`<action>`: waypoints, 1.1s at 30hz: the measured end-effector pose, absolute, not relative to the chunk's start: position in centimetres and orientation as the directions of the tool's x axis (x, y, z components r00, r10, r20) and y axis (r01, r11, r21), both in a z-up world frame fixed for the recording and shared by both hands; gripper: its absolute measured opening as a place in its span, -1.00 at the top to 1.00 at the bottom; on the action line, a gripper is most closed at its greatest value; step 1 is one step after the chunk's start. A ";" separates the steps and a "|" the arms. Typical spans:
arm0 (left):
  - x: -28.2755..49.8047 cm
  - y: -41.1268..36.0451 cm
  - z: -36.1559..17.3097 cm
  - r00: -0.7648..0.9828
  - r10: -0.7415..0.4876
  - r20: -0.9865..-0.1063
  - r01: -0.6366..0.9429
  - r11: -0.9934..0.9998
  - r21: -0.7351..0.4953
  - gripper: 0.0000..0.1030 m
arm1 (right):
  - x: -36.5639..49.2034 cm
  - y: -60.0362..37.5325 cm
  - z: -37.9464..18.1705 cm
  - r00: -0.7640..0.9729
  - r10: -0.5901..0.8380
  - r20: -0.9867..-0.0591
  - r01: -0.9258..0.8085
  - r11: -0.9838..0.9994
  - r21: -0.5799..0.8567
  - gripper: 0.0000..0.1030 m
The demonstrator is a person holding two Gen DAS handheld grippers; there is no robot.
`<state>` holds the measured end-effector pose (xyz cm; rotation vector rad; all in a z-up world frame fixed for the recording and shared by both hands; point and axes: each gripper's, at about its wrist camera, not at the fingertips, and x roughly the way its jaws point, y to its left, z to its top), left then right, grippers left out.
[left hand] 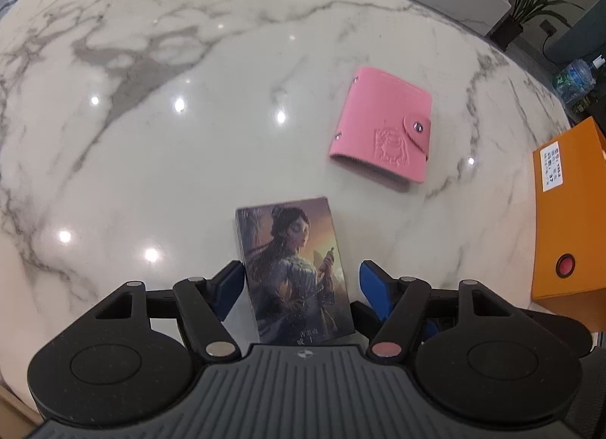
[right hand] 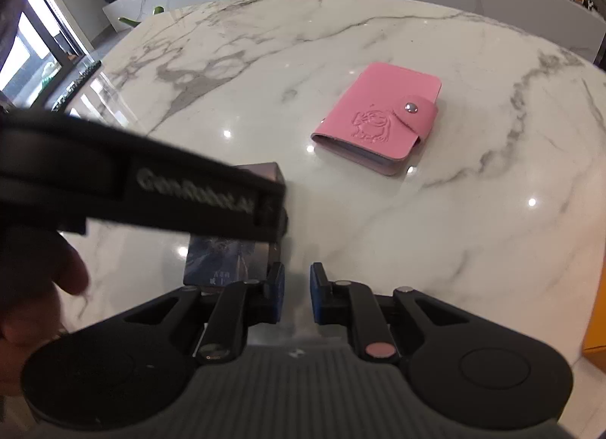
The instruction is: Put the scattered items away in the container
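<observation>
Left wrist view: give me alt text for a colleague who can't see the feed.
The left gripper, open, straddles a card box printed with a painted woman, lying on a white marble table. A closed pink snap wallet lies beyond it to the right, and an orange box sits at the right edge.

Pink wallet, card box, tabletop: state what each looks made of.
Pink wallet: matte leather or faux leather, judging by the embossed figure and metal snap.
Card box: probably printed cardboard in glossy wrap, going by its sheen.
Tabletop: polished marble or marble-look stone, with grey veins and mirrored lights.
</observation>
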<state>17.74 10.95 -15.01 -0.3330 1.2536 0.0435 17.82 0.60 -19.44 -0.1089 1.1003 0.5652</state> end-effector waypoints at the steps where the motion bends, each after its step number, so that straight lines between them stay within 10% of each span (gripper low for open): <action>1: 17.8 10.9 -15.4 0.308 -0.149 -0.940 -0.214 0.951 -0.221 -0.52 | 17.9 0.5 -19.4 0.325 0.381 -0.866 -0.481 0.855 0.195 0.69; 12: 17.9 11.3 -15.3 0.355 -0.124 -0.927 -0.176 0.965 -0.196 -0.35 | 19.6 -1.5 -19.0 0.385 0.302 -0.872 -0.429 0.895 0.120 0.59; 33: 22.9 16.2 -15.8 0.476 -0.068 -0.877 -0.205 0.961 -0.186 -0.35 | 27.3 1.2 -18.7 0.576 0.255 -0.777 -0.220 0.963 0.153 -0.50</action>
